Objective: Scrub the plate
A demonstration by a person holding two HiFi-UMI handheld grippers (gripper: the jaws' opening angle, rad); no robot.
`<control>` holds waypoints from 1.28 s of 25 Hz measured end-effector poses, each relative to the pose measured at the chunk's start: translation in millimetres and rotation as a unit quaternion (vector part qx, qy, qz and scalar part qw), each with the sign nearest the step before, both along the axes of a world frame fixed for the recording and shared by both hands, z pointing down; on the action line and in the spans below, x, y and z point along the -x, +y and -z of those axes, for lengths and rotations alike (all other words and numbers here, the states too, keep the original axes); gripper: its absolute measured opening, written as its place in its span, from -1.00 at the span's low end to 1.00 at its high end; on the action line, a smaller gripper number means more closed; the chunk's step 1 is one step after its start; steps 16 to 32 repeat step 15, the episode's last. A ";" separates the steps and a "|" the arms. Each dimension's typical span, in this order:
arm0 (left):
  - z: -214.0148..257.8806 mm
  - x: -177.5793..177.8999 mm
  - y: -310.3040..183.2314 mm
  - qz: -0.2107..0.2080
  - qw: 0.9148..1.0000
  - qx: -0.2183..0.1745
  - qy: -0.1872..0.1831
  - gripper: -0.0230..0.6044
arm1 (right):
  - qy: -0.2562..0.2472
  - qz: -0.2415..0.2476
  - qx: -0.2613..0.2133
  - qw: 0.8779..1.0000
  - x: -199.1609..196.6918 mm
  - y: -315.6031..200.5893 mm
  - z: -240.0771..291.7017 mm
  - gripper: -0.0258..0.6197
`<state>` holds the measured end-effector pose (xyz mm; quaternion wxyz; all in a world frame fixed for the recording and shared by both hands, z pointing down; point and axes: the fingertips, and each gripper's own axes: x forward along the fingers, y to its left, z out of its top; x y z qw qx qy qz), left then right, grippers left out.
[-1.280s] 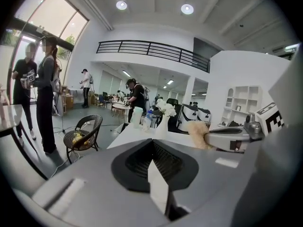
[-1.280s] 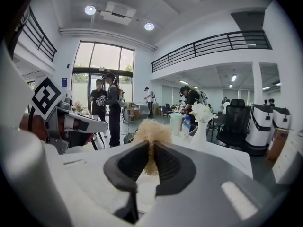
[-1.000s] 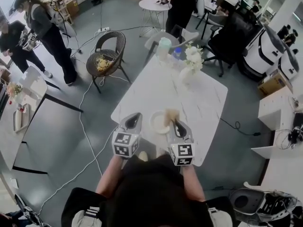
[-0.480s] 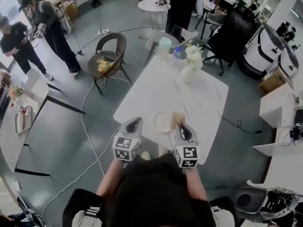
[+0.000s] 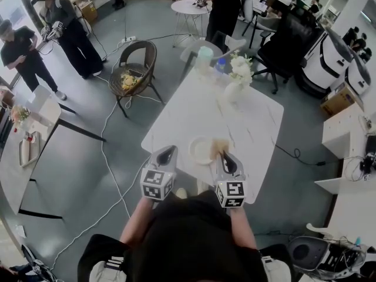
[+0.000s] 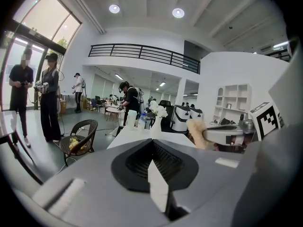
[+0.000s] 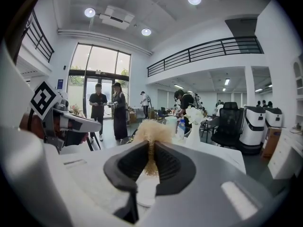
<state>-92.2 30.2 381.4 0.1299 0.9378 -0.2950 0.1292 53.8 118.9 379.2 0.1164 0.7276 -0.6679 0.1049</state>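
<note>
A small white plate [image 5: 202, 150] lies near the front edge of the white marble table [image 5: 194, 110]. My right gripper [image 5: 221, 155] is shut on a tan fluffy scrubber [image 5: 221, 145], which sits at the plate's right rim. In the right gripper view the scrubber [image 7: 151, 131] is pinched between the jaws, with the plate [image 7: 146, 190] below them. My left gripper [image 5: 166, 153] hovers to the left of the plate, shut with nothing in it. In the left gripper view its jaws [image 6: 151, 143] are pressed together, with the scrubber [image 6: 195, 132] off to the right.
A vase of white flowers [image 5: 238, 78] and a pale jug [image 5: 204, 57] stand at the table's far end. A wicker chair [image 5: 134, 69] and floor cables [image 5: 108, 157] lie to the left. People stand at the far left [image 5: 64, 31] and behind the table [image 5: 223, 7].
Both grippers and the scrubber have barely shifted against the plate. The two people at the far left have stepped to a new spot.
</note>
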 end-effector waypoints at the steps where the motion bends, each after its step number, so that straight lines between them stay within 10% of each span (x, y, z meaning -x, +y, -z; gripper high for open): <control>1: 1.6 0.4 -0.6 0.001 1.000 -0.001 0.000 -0.91 | 0.000 0.000 0.000 1.000 0.2 -0.2 -0.1 -0.80; 32: 3.3 -2.0 1.7 0.001 1.000 -0.007 0.000 -0.91 | 0.001 0.001 -0.002 1.000 0.2 1.5 1.3 -0.80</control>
